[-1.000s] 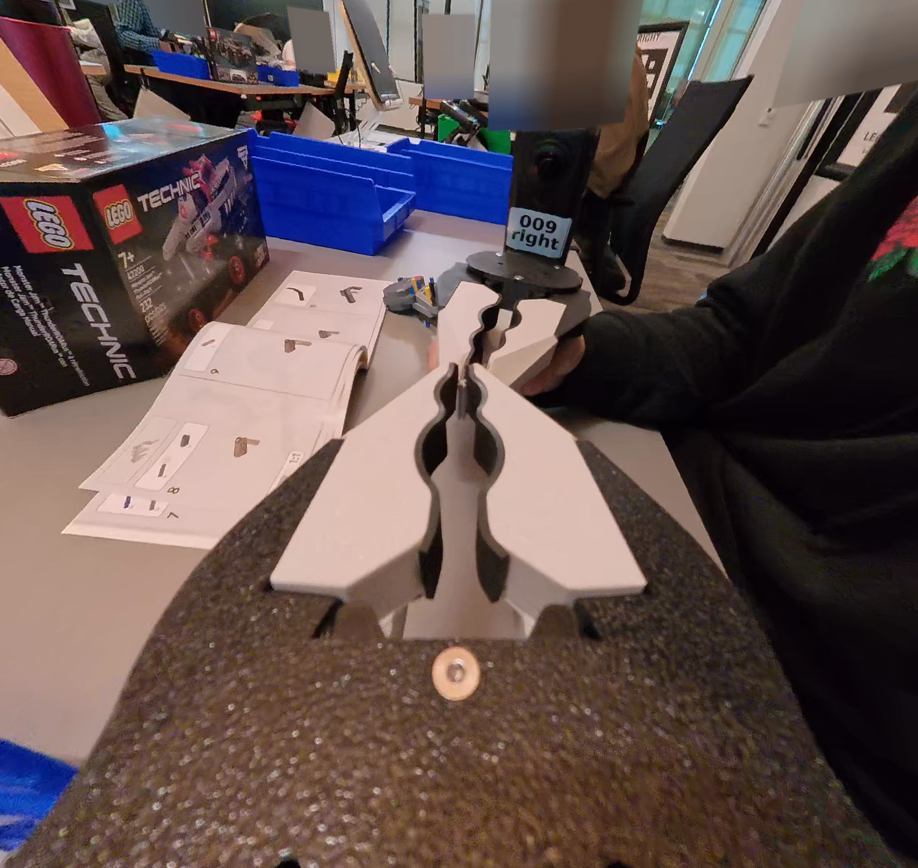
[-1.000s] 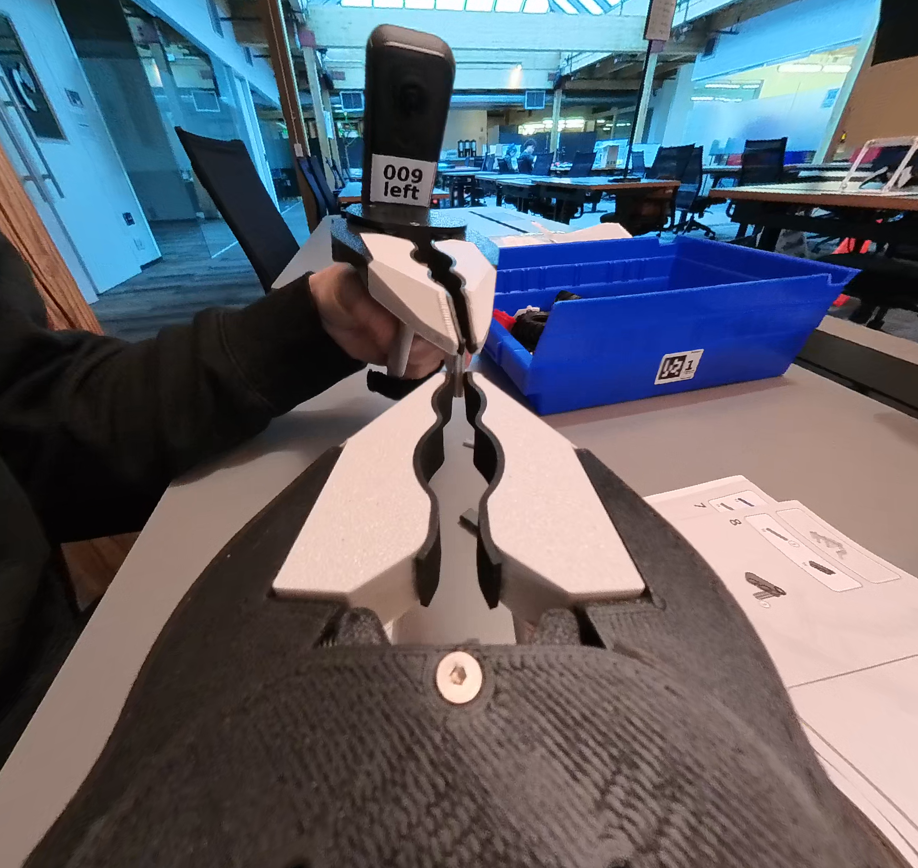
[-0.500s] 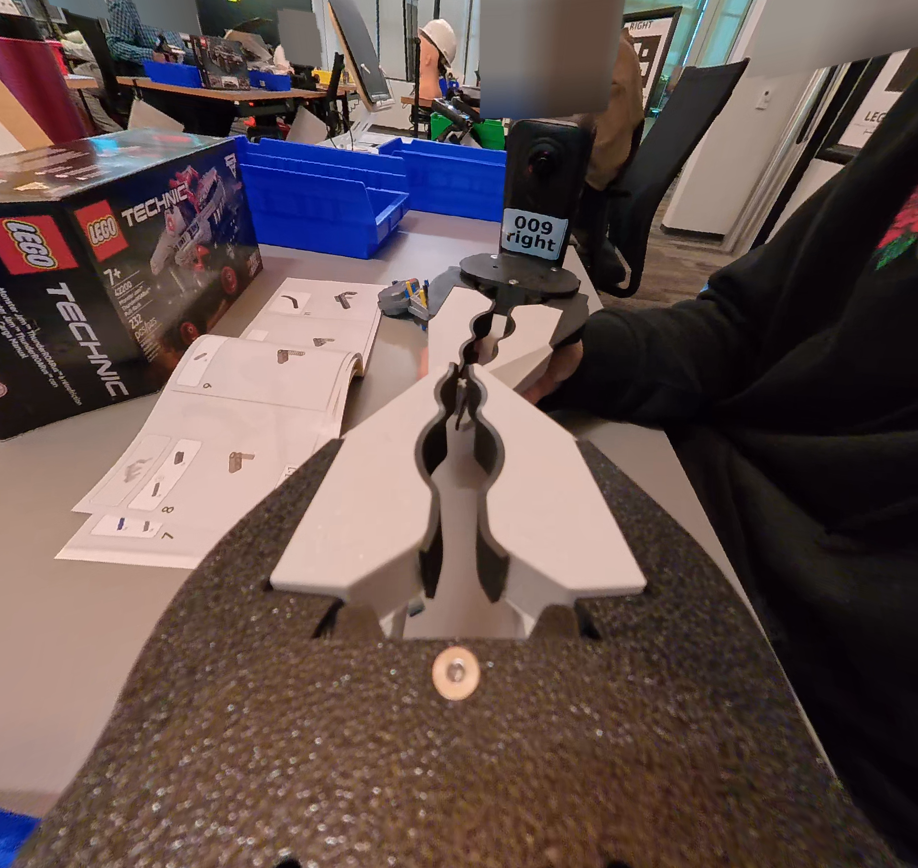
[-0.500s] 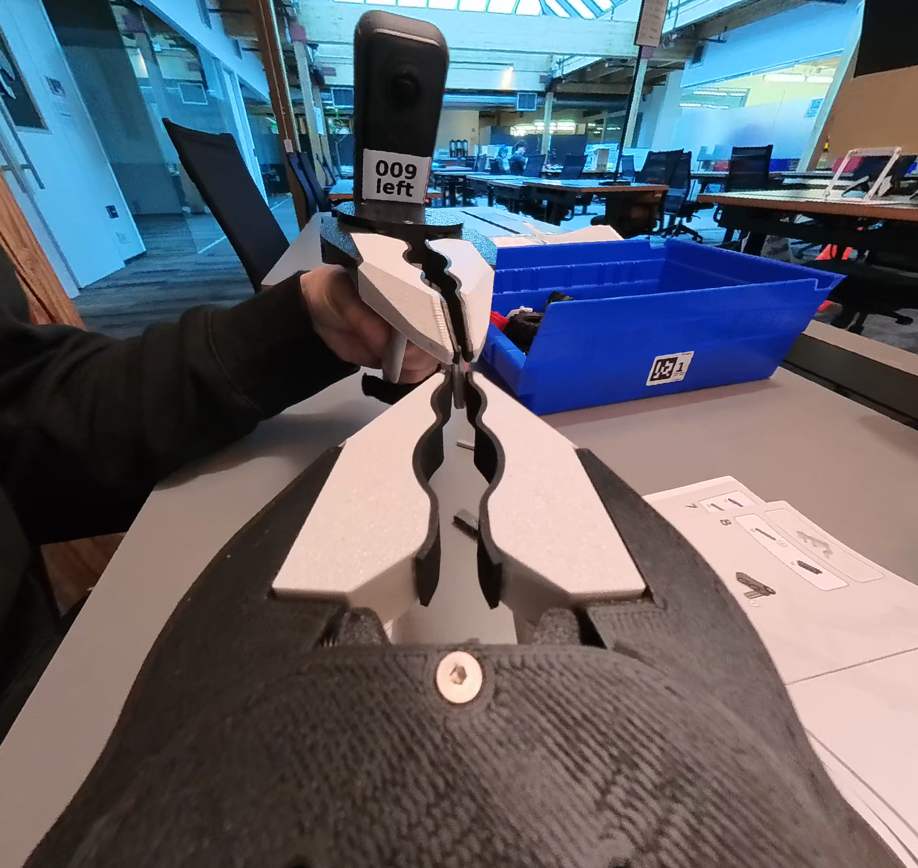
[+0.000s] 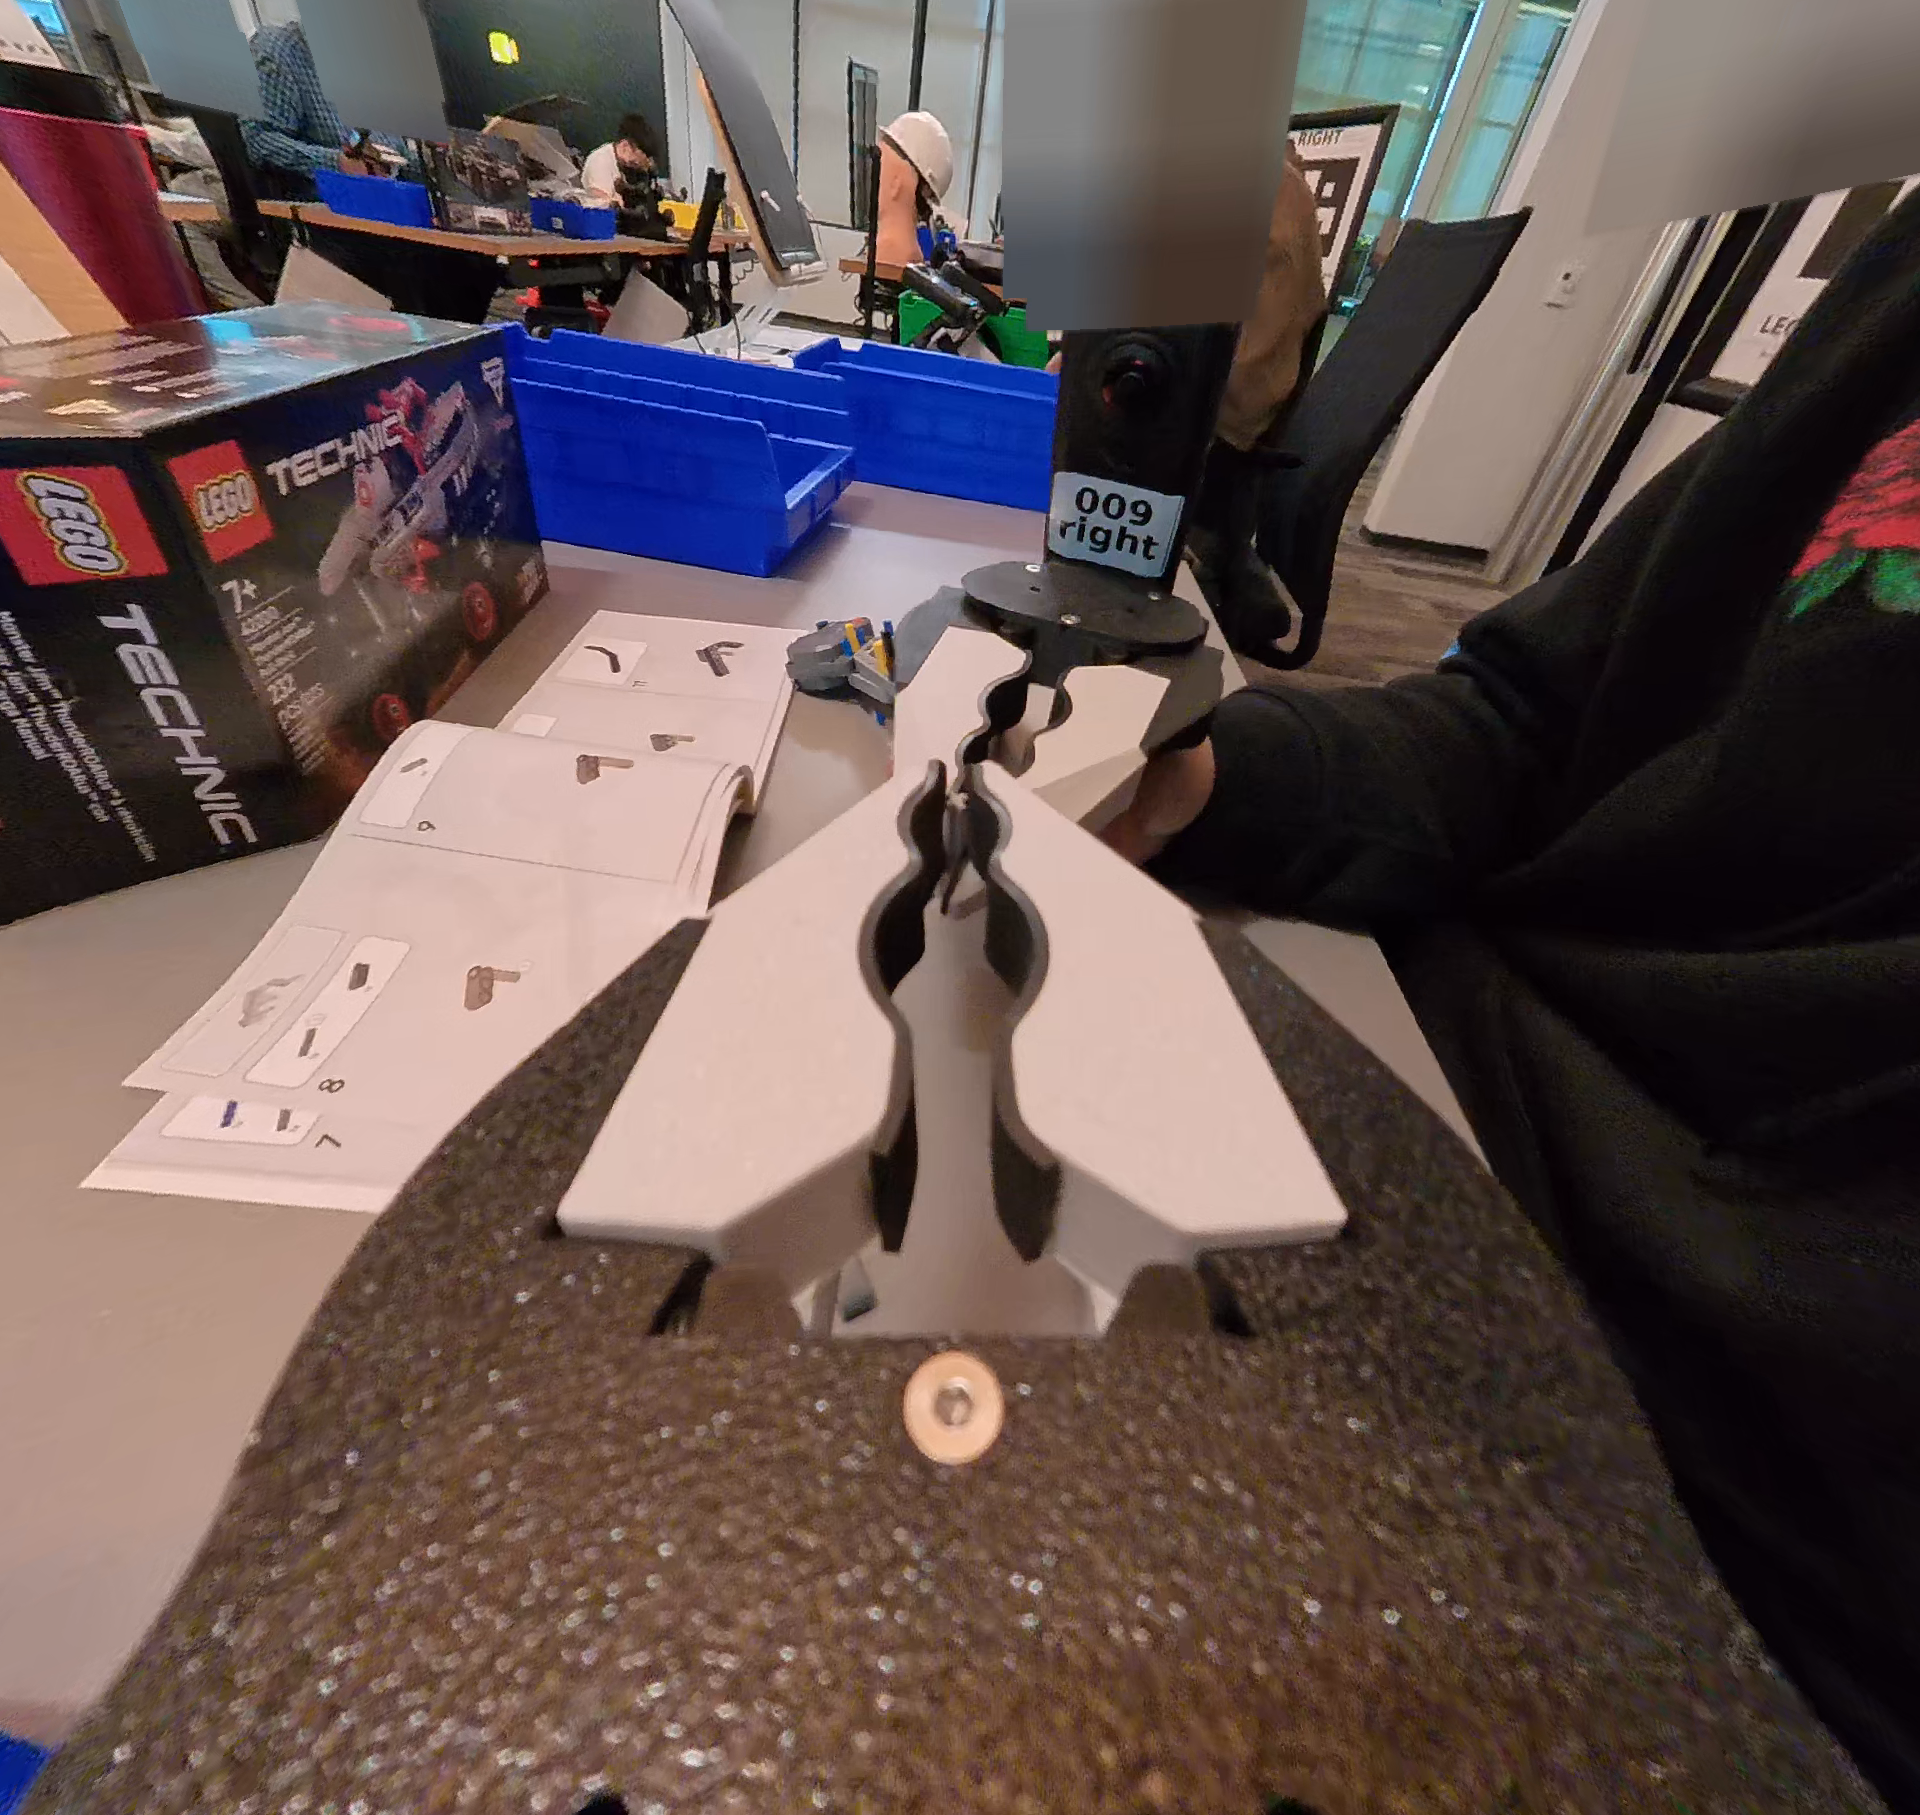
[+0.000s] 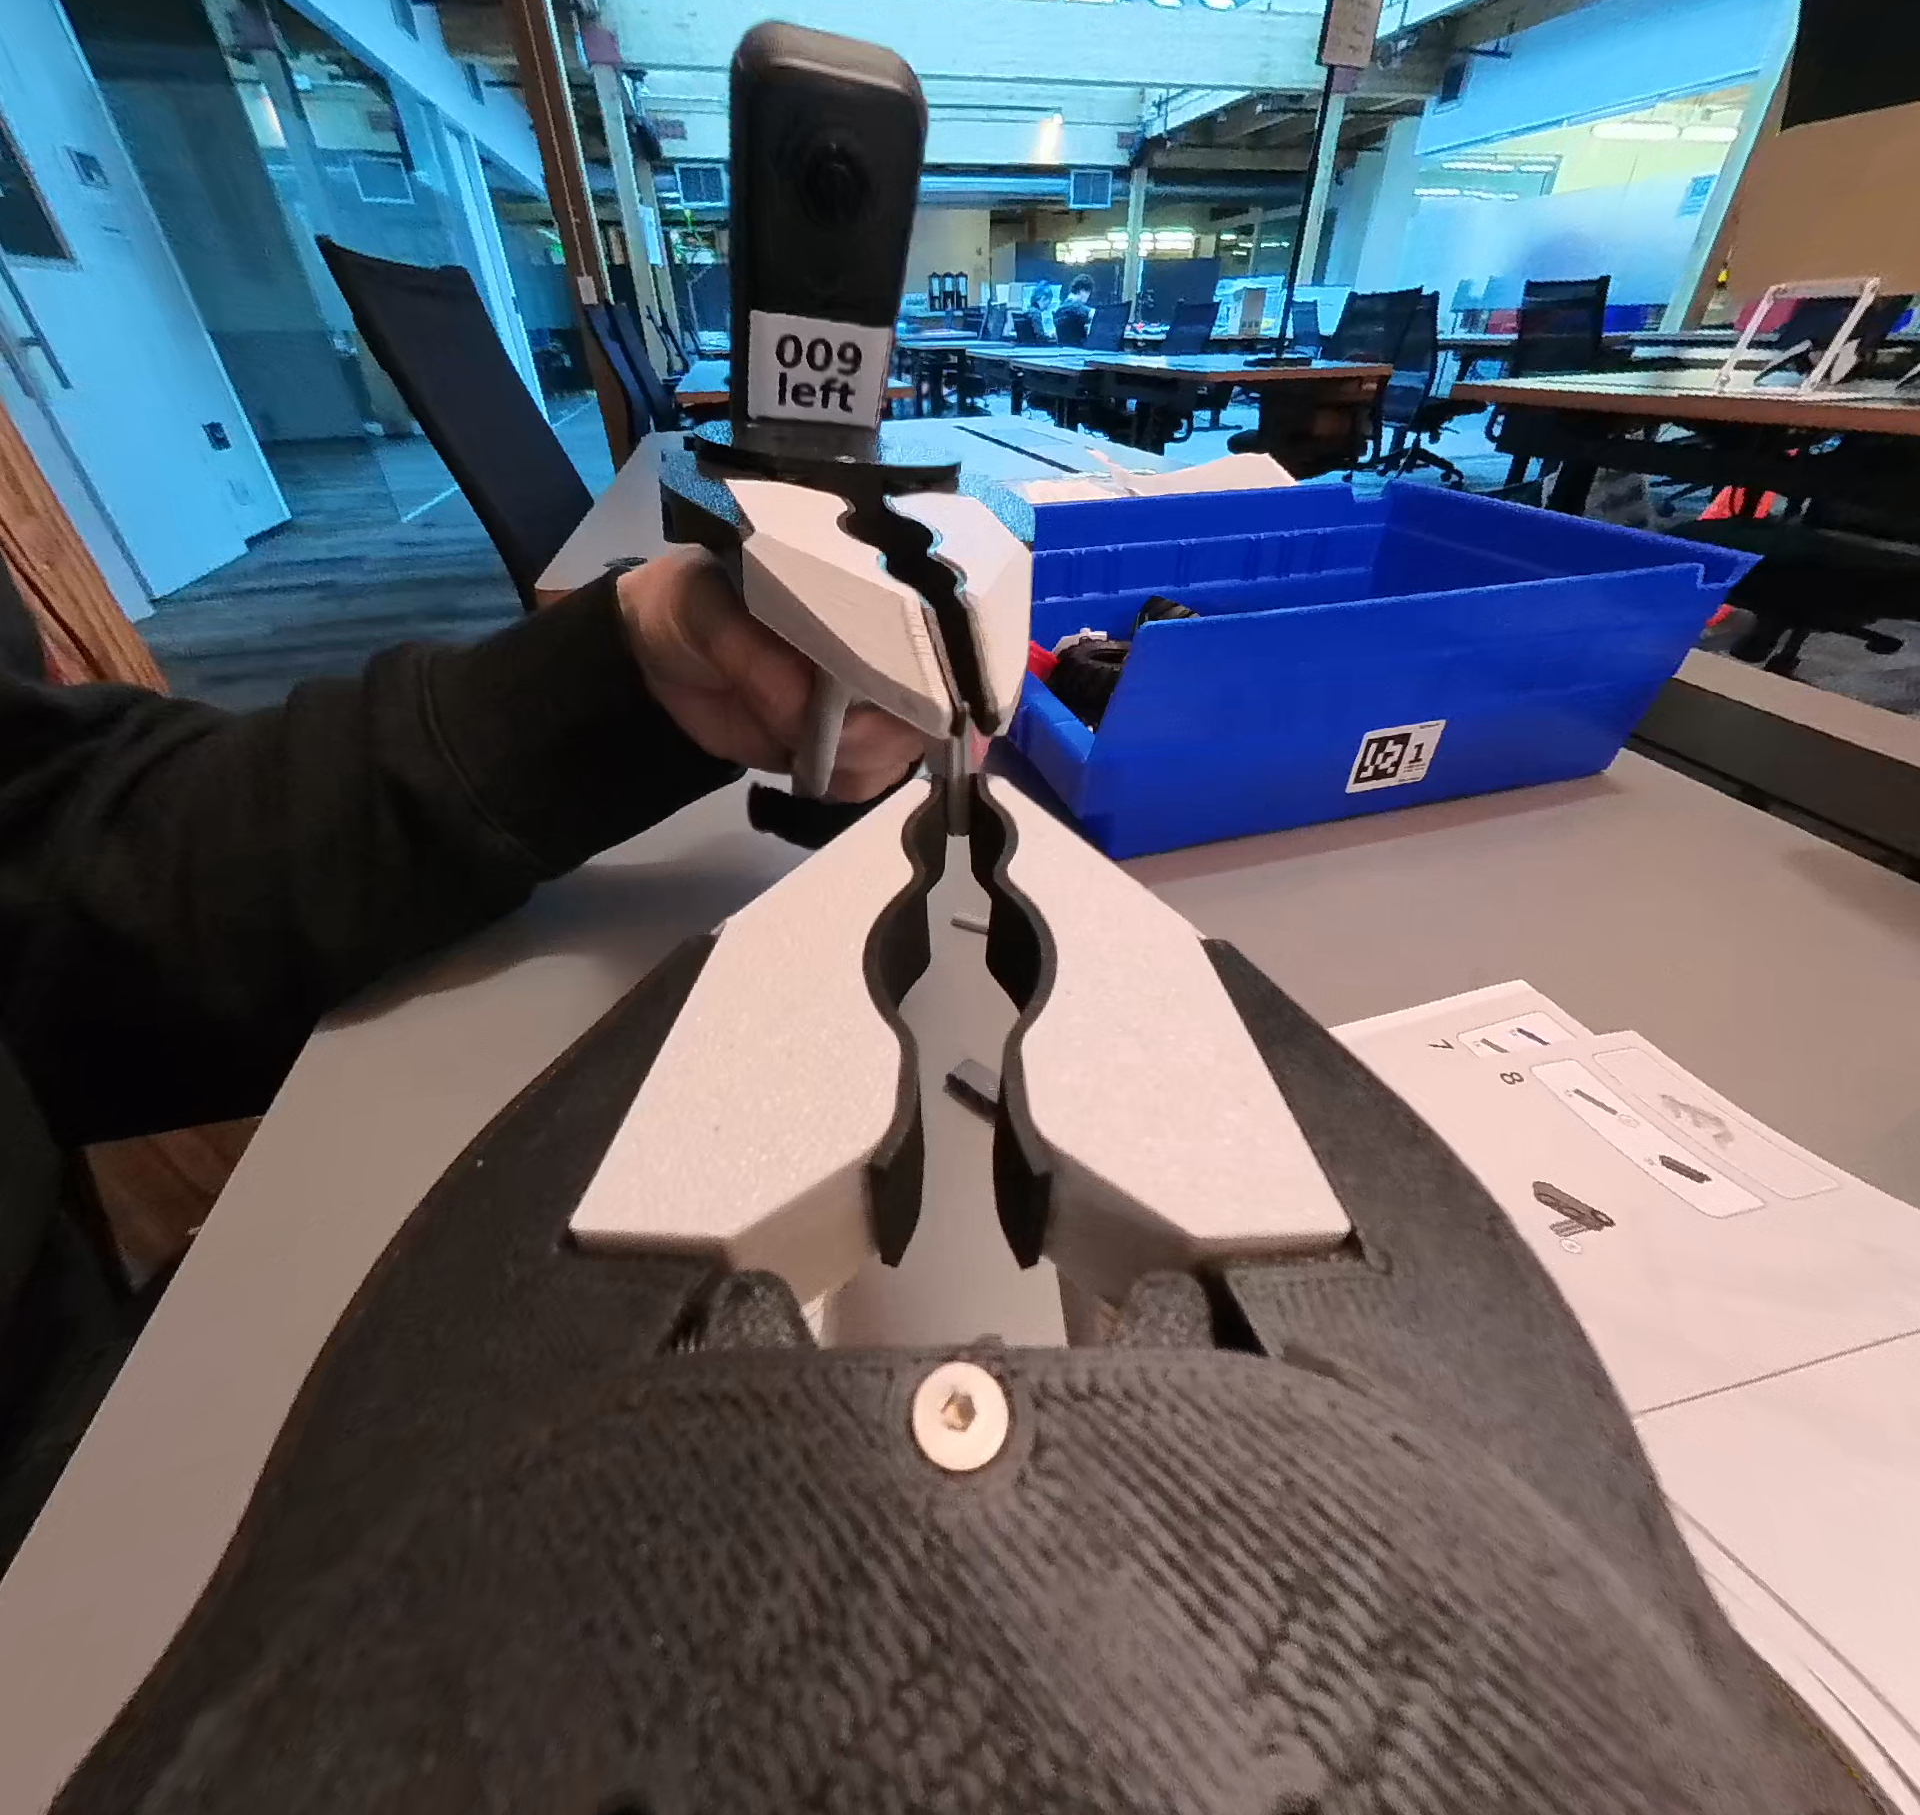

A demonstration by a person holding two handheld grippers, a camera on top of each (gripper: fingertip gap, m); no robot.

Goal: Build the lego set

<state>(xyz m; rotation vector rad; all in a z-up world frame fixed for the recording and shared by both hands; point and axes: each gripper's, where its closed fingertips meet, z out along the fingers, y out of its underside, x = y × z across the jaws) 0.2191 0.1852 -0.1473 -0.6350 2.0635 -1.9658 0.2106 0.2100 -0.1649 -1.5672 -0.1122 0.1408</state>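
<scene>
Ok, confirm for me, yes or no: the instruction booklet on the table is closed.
No, the instruction booklet lies open on the grey table, its pages spread beside the set's box.

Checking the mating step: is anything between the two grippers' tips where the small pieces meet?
Nothing visible. The left gripper and right gripper meet tip to tip above the table, each pinching a thin grey piece; no other thing lies between them.
</scene>
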